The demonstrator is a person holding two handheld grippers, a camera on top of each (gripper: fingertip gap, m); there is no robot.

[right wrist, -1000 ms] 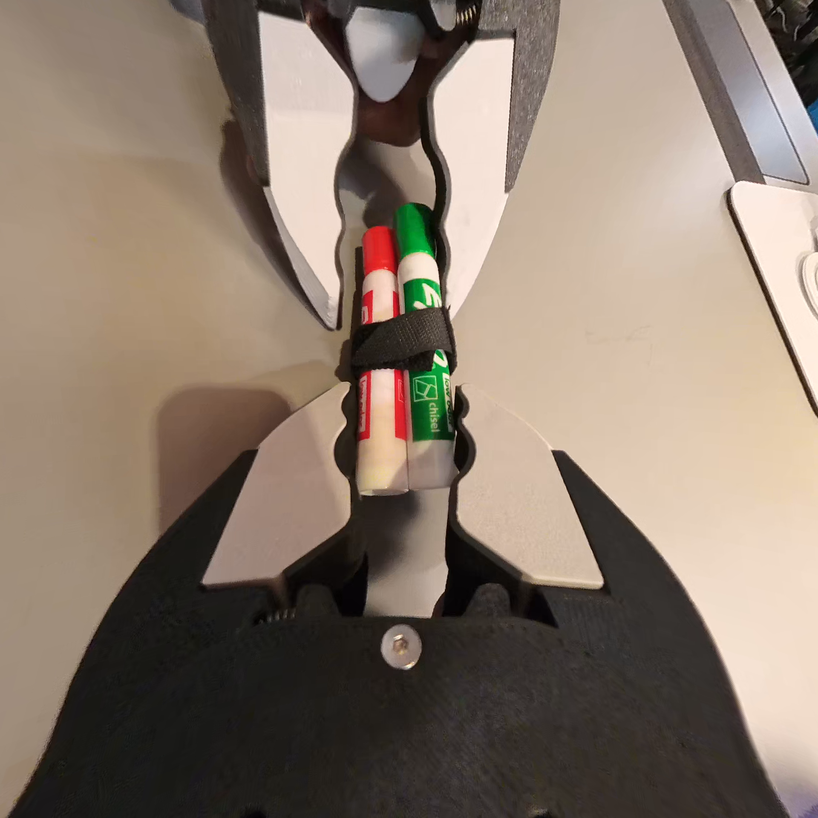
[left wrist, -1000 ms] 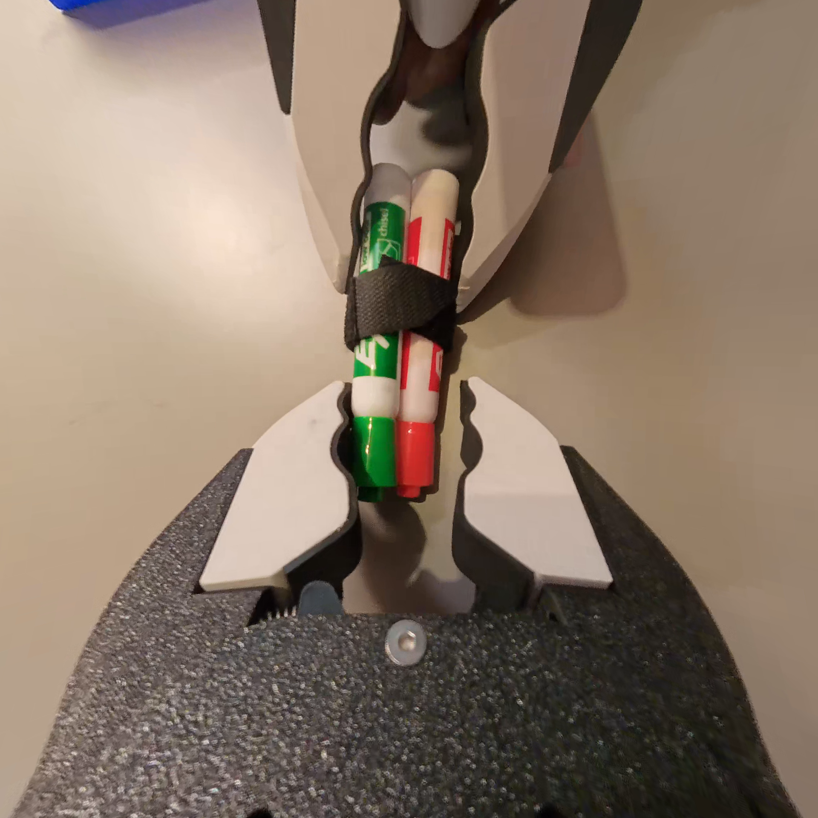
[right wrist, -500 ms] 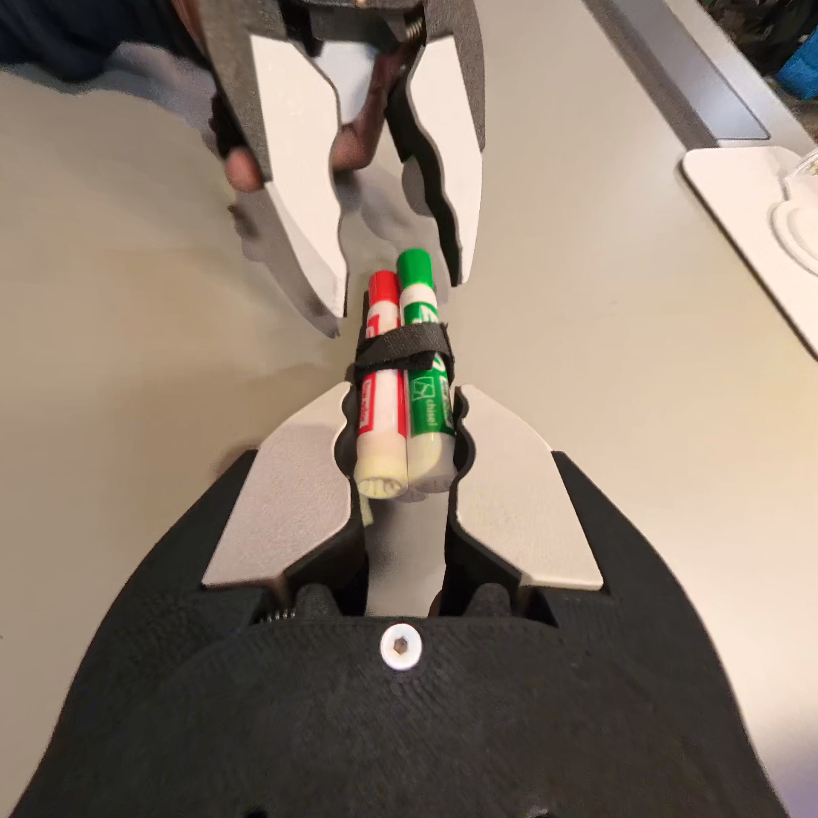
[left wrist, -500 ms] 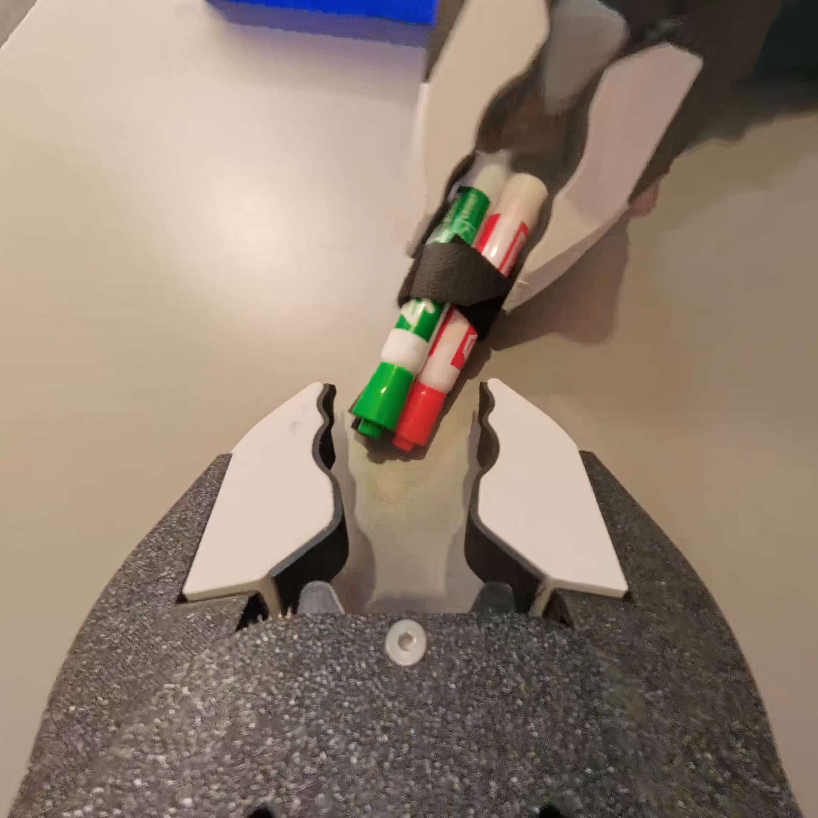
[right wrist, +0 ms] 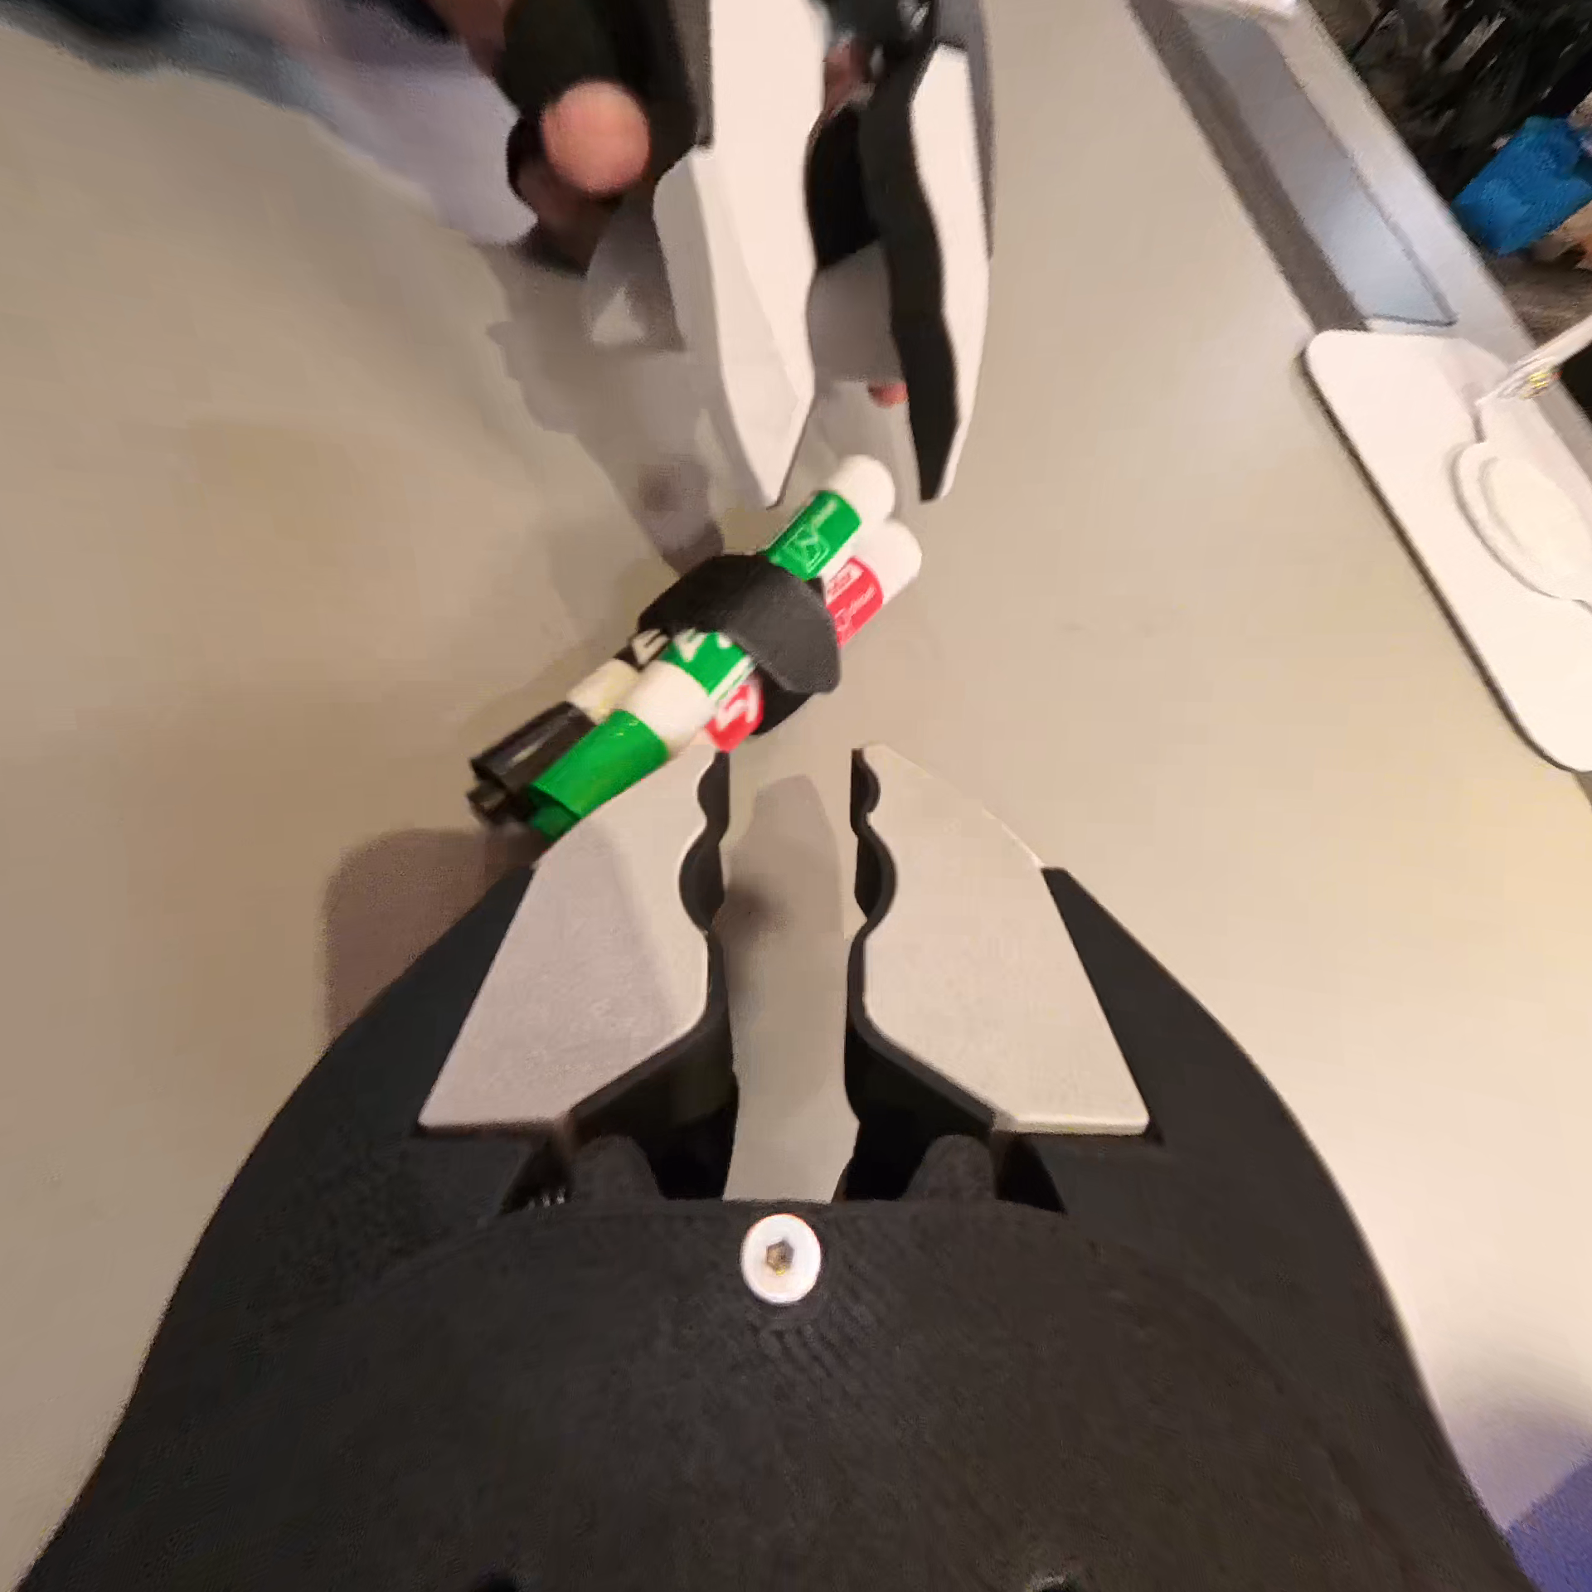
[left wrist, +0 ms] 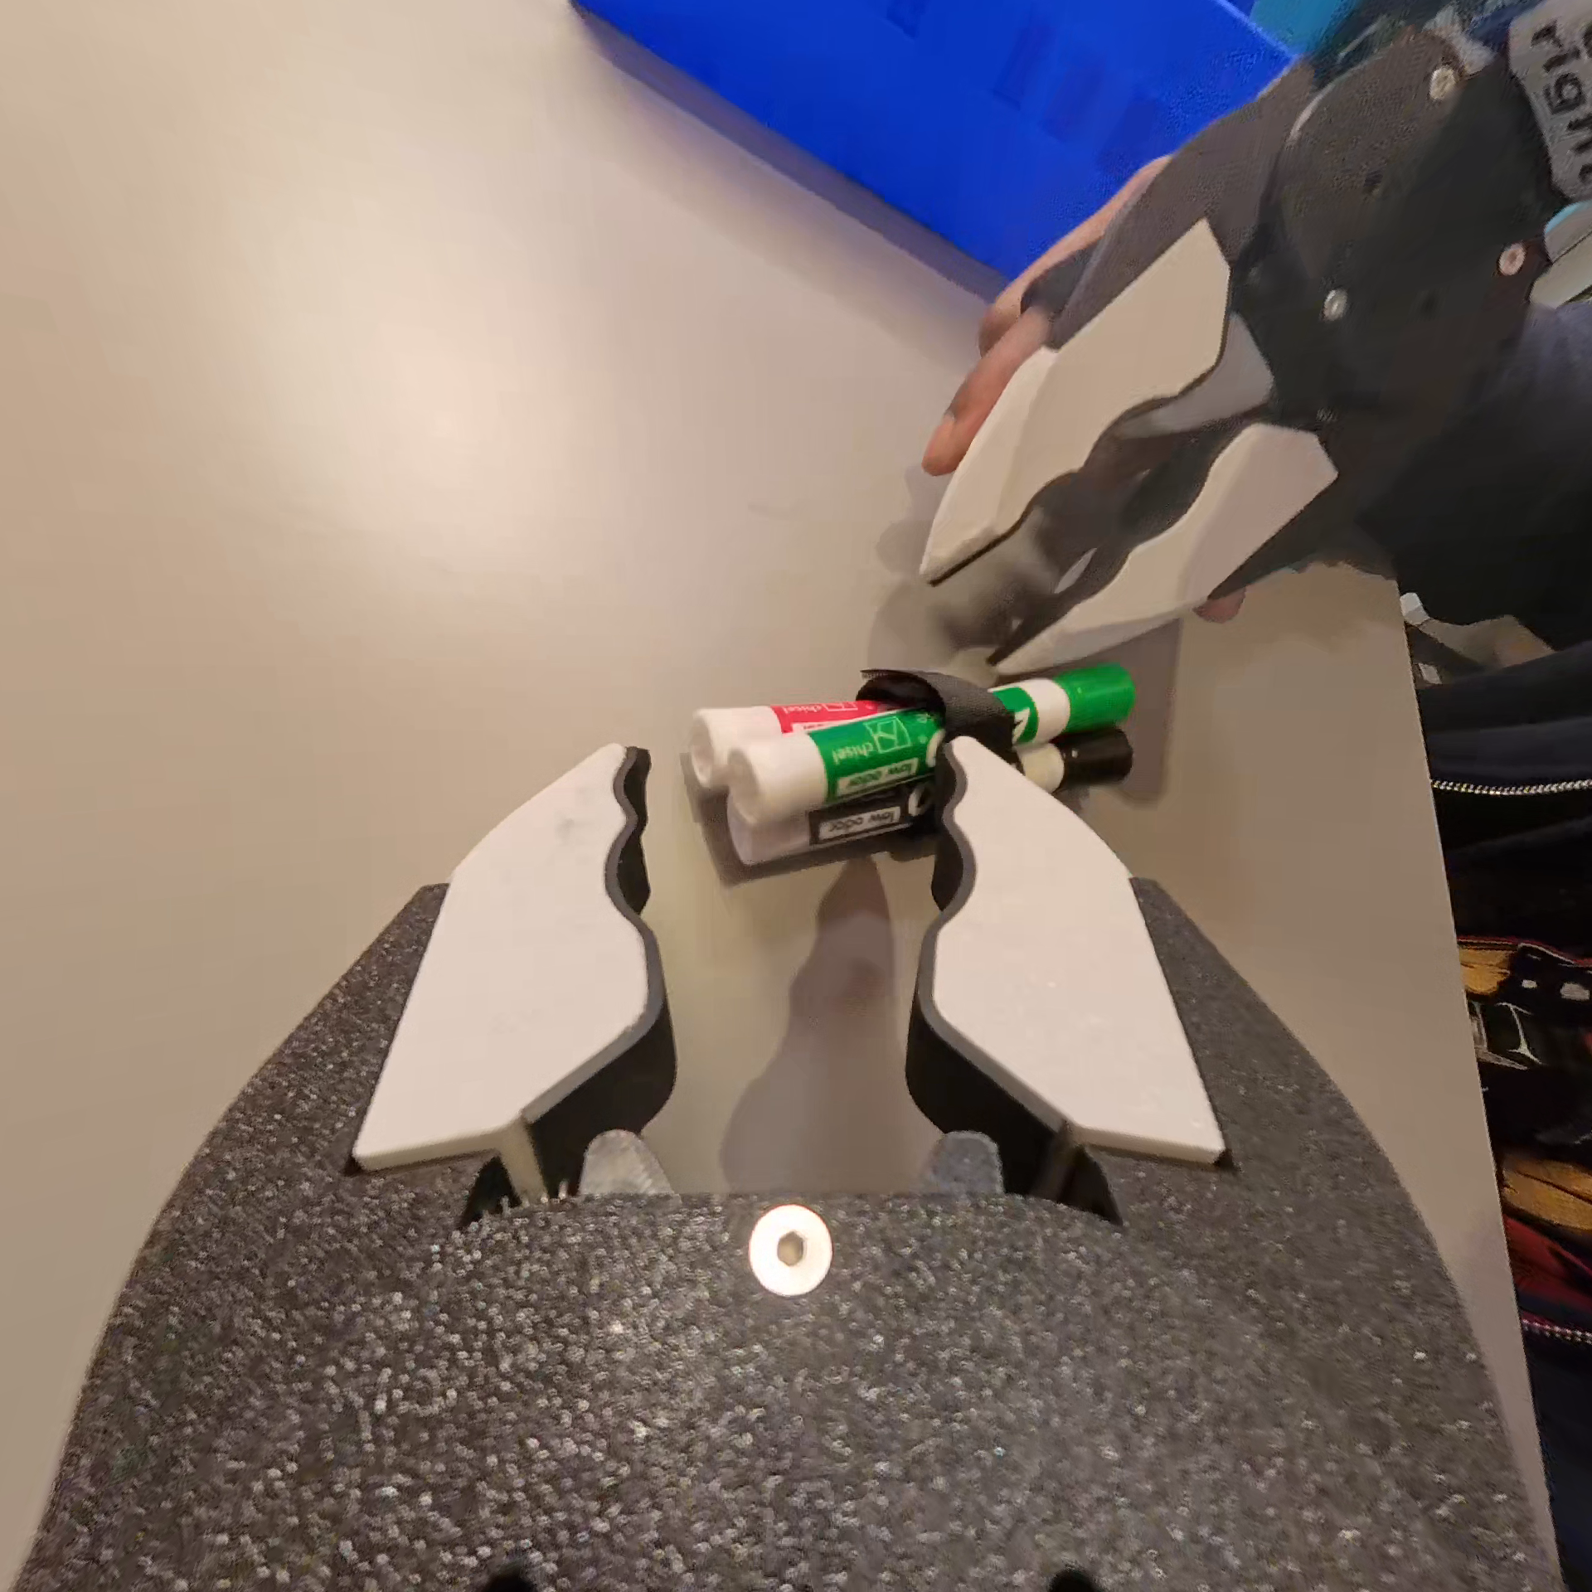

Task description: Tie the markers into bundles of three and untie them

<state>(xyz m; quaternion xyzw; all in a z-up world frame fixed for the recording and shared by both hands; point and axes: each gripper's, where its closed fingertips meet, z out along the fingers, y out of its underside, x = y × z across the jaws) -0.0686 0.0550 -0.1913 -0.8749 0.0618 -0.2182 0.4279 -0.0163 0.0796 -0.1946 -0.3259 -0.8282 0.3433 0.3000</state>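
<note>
Three markers, green (left wrist: 870, 748), red (left wrist: 823, 713) and black (left wrist: 870, 823), lie bundled on the beige table (left wrist: 301, 431), wrapped near mid-length by a black strap (left wrist: 969, 717). Bundle is free, neither gripper has it.

Left gripper (left wrist: 792, 758): jaws wide apart, nothing between them. Bundle lies crosswise just past the fingertips, white butt ends pointing left, coloured caps right; the right-hand finger (left wrist: 1051, 973) overlaps the bundle's middle in this view, cannot tell if it touches. Green sits on top, red behind it, black lowest against the table.

Right gripper (right wrist: 788, 762): jaws parted by a moderate gap, empty, only table showing between them. In its own view the bundle (right wrist: 732, 646) lies diagonally just ahead and left of the tips, caps toward lower left, white ends upper right. Cap end sits right by the left-hand fingertip (right wrist: 620, 861); contact unclear, frame is motion-blurred.

In the left wrist view the right gripper (left wrist: 991, 620) hangs above and behind the bundle, tips angled down toward it, a person's hand (left wrist: 999, 370) behind it. Blue bin (left wrist: 948, 112) at far table edge. White tray (right wrist: 1482, 534) at right in the right wrist view.
</note>
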